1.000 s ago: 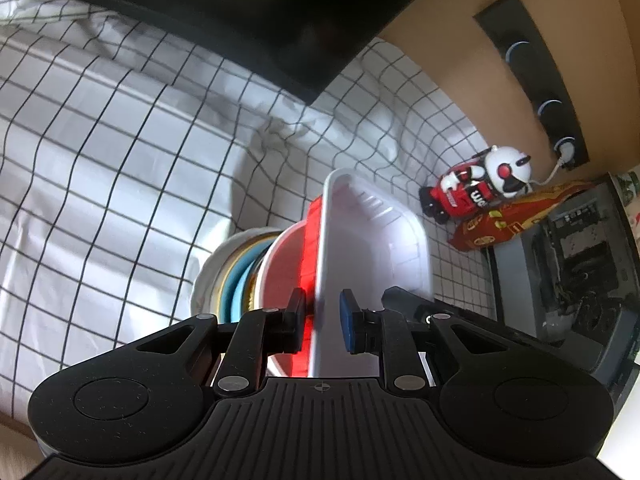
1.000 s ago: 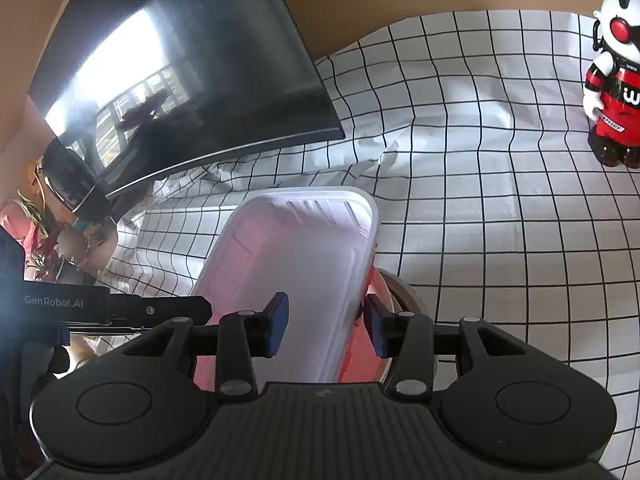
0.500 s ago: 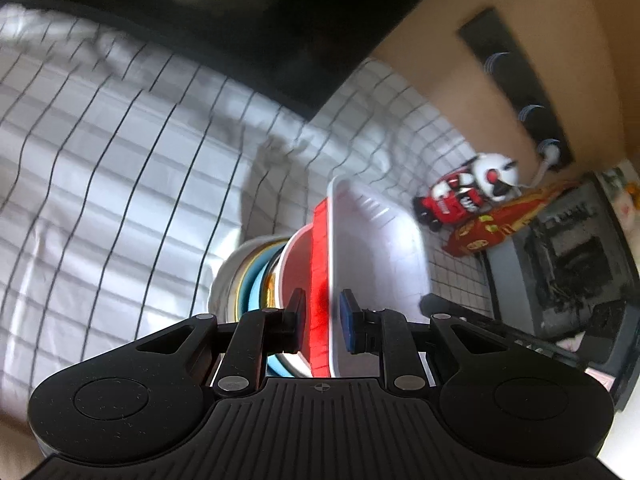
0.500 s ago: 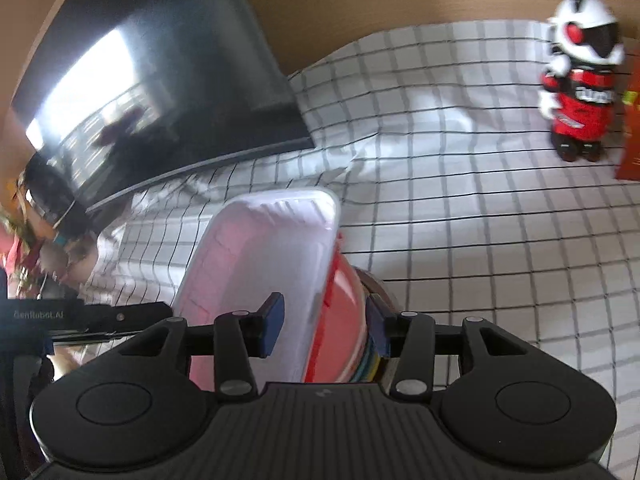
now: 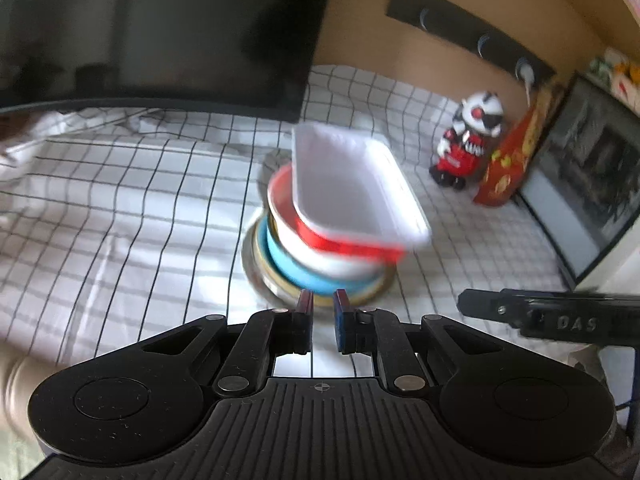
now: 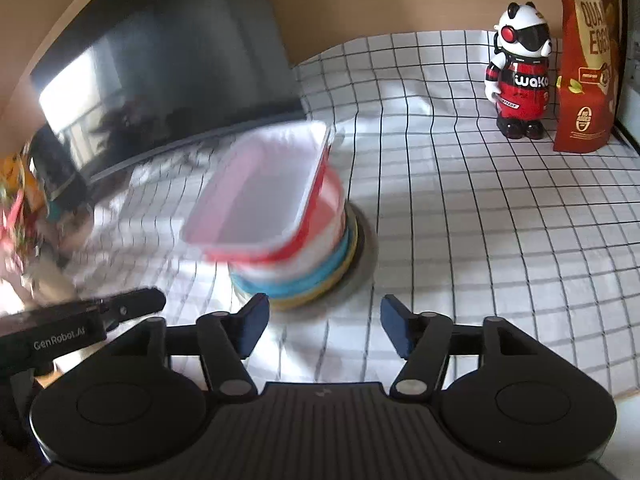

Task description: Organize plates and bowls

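A stack of dishes stands on the checked cloth: a white rectangular tray point(image 5: 352, 184) point(image 6: 260, 188) lies tilted on top of a red-and-white bowl point(image 5: 320, 236) point(image 6: 324, 216), above a blue bowl point(image 5: 296, 268) point(image 6: 296, 280), a yellow plate and a grey plate point(image 5: 256, 272) point(image 6: 366, 248). My left gripper point(image 5: 322, 312) is in front of the stack, its jaws nearly closed with a narrow gap and nothing between them. My right gripper point(image 6: 324, 320) is open and empty, just in front of the stack.
A black monitor point(image 5: 152, 28) point(image 6: 160, 80) stands behind the stack. A panda robot toy point(image 5: 468, 140) point(image 6: 518, 72) and a red snack bag point(image 5: 508, 164) point(image 6: 588, 56) stand at the right. A dark framed panel point(image 5: 588, 184) lies at the far right.
Both grippers let go of the tray and pulled back from the stack. The right gripper opened wide. The tray now rests tilted on the red-and-white bowl.
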The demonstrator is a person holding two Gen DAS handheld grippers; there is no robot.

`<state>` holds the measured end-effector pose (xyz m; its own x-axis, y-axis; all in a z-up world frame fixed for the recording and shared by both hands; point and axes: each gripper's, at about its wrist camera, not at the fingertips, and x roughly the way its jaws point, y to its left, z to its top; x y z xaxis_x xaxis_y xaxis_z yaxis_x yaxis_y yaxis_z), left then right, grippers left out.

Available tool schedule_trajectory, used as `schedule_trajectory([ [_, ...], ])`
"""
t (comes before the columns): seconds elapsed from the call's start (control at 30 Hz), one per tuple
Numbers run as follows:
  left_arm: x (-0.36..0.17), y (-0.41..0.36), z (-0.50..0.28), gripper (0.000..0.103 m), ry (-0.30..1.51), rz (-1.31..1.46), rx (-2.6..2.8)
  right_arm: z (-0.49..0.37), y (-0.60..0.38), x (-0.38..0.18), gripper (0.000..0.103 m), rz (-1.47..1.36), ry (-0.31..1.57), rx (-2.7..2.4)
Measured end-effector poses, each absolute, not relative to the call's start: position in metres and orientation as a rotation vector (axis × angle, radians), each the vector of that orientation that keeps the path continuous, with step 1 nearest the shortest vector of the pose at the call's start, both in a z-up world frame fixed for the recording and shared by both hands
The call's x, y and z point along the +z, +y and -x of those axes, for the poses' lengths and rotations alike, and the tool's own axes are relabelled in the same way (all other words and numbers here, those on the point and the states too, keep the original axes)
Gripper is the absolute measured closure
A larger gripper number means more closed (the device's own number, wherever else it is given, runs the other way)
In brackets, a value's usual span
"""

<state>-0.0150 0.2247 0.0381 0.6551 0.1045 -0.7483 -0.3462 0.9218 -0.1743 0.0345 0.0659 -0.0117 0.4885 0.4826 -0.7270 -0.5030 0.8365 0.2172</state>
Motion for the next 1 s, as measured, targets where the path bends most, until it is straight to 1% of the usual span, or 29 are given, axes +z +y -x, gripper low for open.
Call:
schedule_trajectory([
  [0.2, 0.041, 0.177, 0.037, 0.090, 0.860, 0.272, 0.280, 0.006, 0.046, -0.021, 0.037, 0.016, 0.950, 0.596],
  [0.37, 0.036, 0.158, 0.047, 0.090, 0.895, 0.272, 0.260, 0.022, 0.036, -0.020, 0.037, 0.016, 0.933, 0.588],
  [1.0, 0.040, 0.142, 0.058, 0.090, 0.892, 0.300, 0.270, 0.032, 0.032, -0.021, 0.037, 0.049, 0.938, 0.609],
])
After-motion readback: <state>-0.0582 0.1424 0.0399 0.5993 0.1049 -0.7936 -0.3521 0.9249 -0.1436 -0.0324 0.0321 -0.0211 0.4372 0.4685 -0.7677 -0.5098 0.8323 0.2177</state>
